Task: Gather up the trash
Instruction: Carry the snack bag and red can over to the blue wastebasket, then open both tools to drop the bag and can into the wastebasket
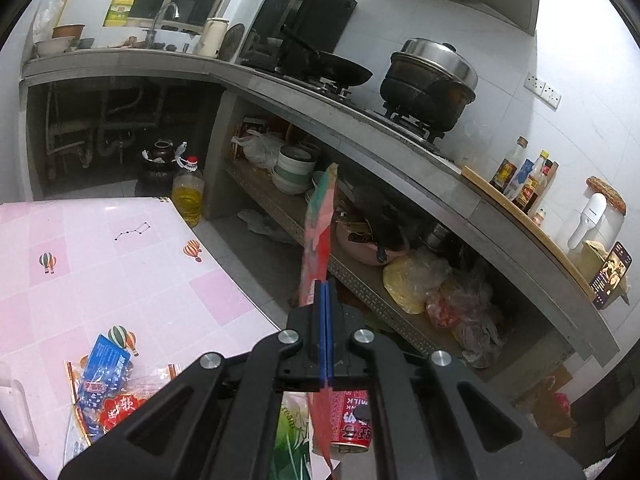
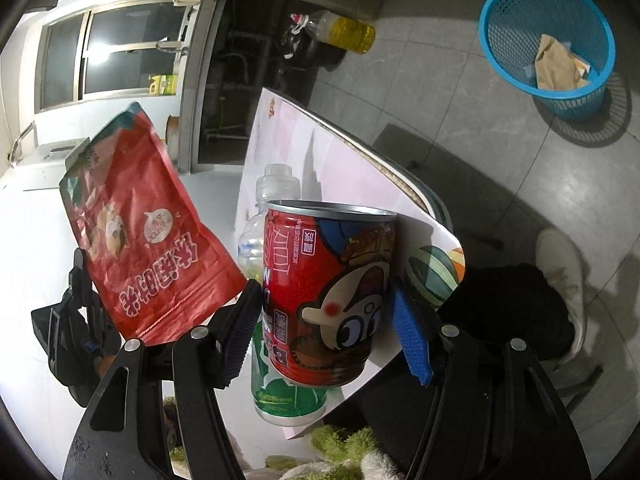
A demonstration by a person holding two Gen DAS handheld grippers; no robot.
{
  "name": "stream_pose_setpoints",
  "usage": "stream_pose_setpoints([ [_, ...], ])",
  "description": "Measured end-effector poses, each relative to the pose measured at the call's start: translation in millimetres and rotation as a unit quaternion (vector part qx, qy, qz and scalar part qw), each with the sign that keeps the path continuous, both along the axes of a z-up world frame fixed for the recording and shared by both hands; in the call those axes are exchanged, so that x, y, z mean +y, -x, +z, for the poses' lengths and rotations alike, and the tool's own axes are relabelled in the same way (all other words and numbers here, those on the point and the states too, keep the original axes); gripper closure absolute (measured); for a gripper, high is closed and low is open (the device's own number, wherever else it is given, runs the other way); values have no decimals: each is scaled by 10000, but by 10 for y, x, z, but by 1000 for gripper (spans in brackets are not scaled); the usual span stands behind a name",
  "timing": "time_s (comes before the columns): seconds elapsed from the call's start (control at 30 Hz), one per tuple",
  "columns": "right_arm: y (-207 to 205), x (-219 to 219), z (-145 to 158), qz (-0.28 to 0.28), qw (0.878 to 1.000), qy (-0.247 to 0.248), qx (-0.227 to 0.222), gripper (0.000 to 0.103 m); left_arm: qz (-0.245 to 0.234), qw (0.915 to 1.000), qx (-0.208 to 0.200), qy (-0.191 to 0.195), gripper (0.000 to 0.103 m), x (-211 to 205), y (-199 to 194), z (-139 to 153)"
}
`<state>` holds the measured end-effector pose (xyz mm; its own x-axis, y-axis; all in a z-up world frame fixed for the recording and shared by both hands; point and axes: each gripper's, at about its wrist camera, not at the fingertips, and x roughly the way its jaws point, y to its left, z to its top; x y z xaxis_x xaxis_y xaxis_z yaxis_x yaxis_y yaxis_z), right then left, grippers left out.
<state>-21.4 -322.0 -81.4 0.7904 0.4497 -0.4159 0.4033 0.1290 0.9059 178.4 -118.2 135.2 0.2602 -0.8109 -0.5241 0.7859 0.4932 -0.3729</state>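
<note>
While your left gripper (image 1: 326, 292) is clenched tight on that red snack pouch (image 1: 318, 232), the pouch stands up edge-on from its blue pads in the left wrist view, hanging out past the corner of the pink-tiled table (image 1: 120, 264). Far left on that table you've still got a blue wrapper (image 1: 102, 372) lying on top of a clear bag with a red label (image 1: 120, 416), near the table's near edge. Behind the pouch it's just the kitchen: a jug of yellow oil (image 1: 188, 196) on the floor, bowls on the lower shelf, a wok (image 1: 340, 70) and a lidded pot (image 1: 432, 80) up on the stove.

Over in the right wrist view, going left to right: the same pouch (image 2: 148, 232) shows its full printed face on the left, pinched at its bottom edge by your other gripper (image 2: 86, 304). Next comes a clear plastic bottle (image 2: 264, 216) and a green can (image 2: 288, 396), both partly hidden behind the red milk can (image 2: 324, 296). Your right gripper (image 2: 324, 320) has that red can sitting upright between its two pads, both pressing its sides, so it's grasping the can at the table's corner. Way off top right, well apart from everything, the blue mesh wastebasket (image 2: 516, 32) sits on the grey floor tiles with a crumpled brown paper (image 2: 556, 64) already in it.
</note>
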Motion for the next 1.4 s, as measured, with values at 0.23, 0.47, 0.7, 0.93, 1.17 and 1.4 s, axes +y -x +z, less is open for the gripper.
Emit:
stream_pose_setpoints([
  [0.23,78,-83,-10,-117,9997,-141,-137,43,-167,9999,13,-2,103,-137,-32,17],
  [0.47,282,-371,44,-579,9977,-152,-332,43,-722,9971,200,-126,103,-707,-154,30],
  [0.7,730,-991,-106,-1563,9875,194,111,43,-1379,9786,945,-1198,103,-1903,-374,-519],
  [0.93,731,-1453,-761,-2071,9754,14,753,42,-1754,9409,1271,-2605,103,-3061,-363,-1484],
  [1.17,470,-1924,-1360,-2306,9653,-28,1222,42,-1876,9249,1287,-3045,102,-3824,-302,-2107],
  [1.4,150,-2213,-1798,-2126,9604,351,1768,25,-1750,9402,819,-2804,57,-3997,-333,-2003],
])
